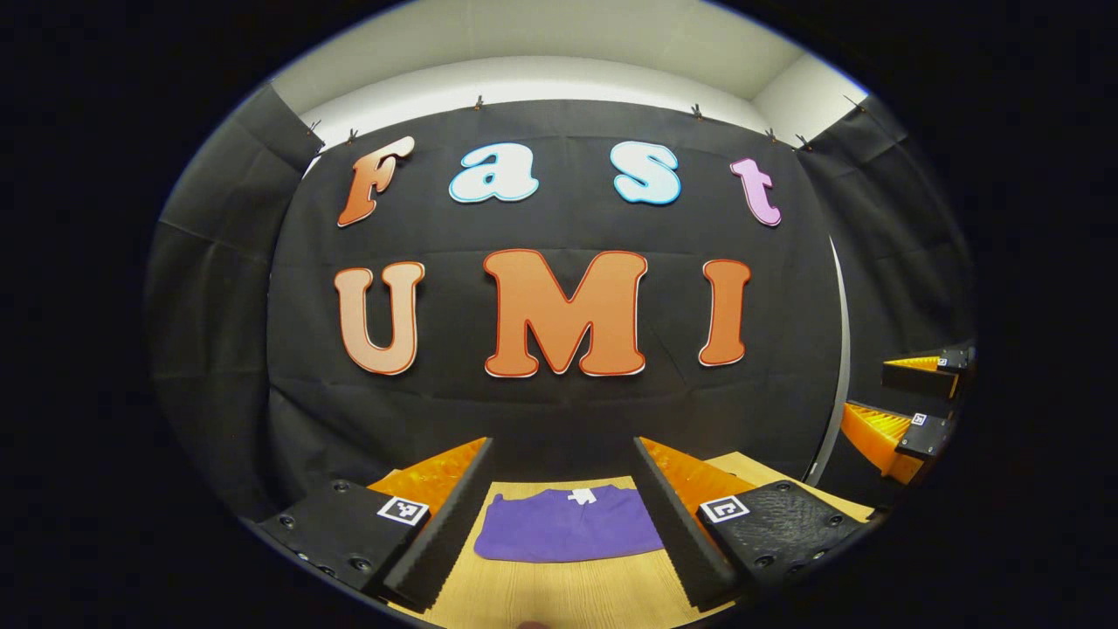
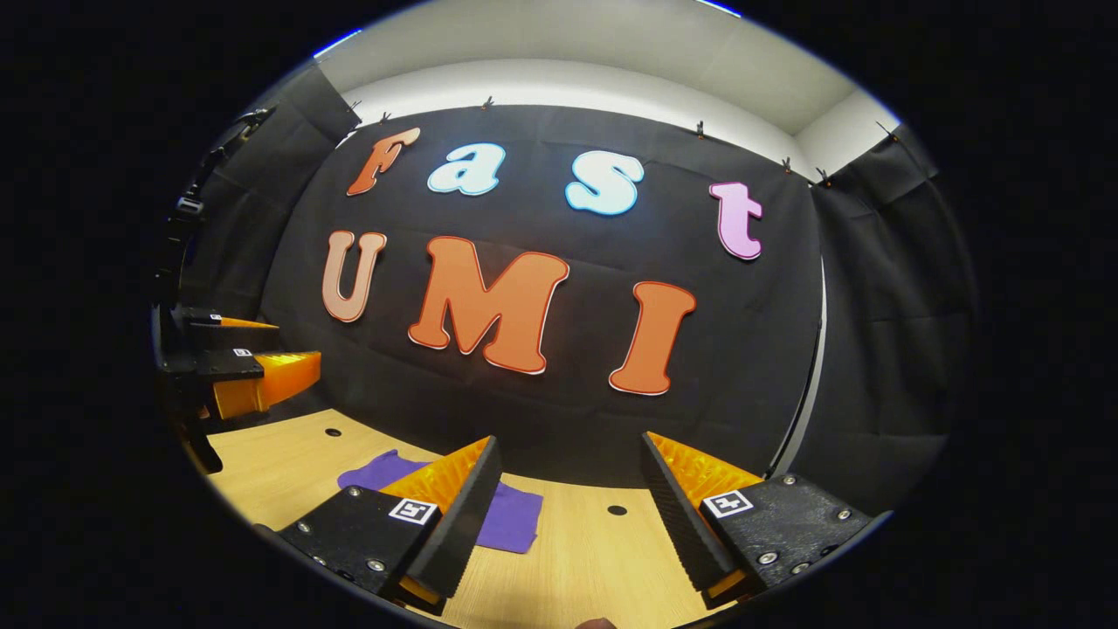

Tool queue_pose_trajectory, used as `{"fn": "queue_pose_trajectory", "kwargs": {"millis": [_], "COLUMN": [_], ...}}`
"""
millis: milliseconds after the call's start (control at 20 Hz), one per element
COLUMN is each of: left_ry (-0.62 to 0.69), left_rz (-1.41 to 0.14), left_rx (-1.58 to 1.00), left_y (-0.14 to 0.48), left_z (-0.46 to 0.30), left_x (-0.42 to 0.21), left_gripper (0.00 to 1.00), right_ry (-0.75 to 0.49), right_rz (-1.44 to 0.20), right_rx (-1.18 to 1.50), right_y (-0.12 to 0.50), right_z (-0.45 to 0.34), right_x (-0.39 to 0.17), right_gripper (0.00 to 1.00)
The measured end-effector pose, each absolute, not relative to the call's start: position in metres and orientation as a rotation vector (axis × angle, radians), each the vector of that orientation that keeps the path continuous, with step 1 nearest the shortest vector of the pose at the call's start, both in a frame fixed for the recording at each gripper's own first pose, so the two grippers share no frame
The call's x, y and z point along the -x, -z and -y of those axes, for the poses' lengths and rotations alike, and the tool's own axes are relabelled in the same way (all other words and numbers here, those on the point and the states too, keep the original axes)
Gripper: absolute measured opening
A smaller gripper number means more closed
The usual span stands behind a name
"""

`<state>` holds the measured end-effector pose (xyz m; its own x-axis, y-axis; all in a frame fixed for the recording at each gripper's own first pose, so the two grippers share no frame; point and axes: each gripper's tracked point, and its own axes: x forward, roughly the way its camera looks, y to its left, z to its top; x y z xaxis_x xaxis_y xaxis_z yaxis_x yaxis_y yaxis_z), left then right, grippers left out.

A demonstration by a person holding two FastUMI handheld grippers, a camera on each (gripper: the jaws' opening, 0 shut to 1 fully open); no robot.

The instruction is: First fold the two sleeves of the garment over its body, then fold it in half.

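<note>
Desk (image 1: 559, 594): light wood-grain top, running up to the foot of the rear wall. In the right gripper view the desk (image 2: 288, 463) carries two small dark round holes, one toward the left (image 2: 333, 432), one nearer the middle (image 2: 617, 509). Black cloth (image 1: 559, 411) hangs across the back of the booth and its sides, creased, held along its upper edge by small clips (image 1: 697, 111). Above the cloth, a pale wall and ceiling (image 1: 559, 44). A thin pale vertical strip (image 2: 808, 376) runs down at the right corner of the cloth.

A recording booth in a lab is shown: black cloth (image 1: 559, 411) is clipped up as walls at 12, 9 and 3 o'clock, a pale wooden tabletop (image 2: 576, 559) with small holes lies at 6 o'clock.
</note>
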<state>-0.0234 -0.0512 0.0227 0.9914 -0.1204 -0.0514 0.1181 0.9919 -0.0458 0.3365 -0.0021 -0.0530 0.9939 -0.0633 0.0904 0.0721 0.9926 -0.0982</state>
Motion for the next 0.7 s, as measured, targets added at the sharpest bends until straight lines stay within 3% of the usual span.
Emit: {"fn": "queue_pose_trajectory", "kwargs": {"millis": [350, 700], "left_ry": [0.153, 0.127], "left_rz": [-0.015, -0.025], "left_rx": [0.026, 0.04], "left_y": [-0.034, -0.033], "left_z": [0.062, 0.068], "left_x": [0.029, 0.04], "left_gripper": [0.97, 1.0], "right_ry": [0.08, 0.037], "right_rz": [0.084, 0.121], "right_rx": [0.09, 0.093], "right_y": [0.054, 0.049], "right_z": [0.005, 0.001], "right_x": [-0.33, -0.326], "right_gripper": [0.95, 0.95]}}
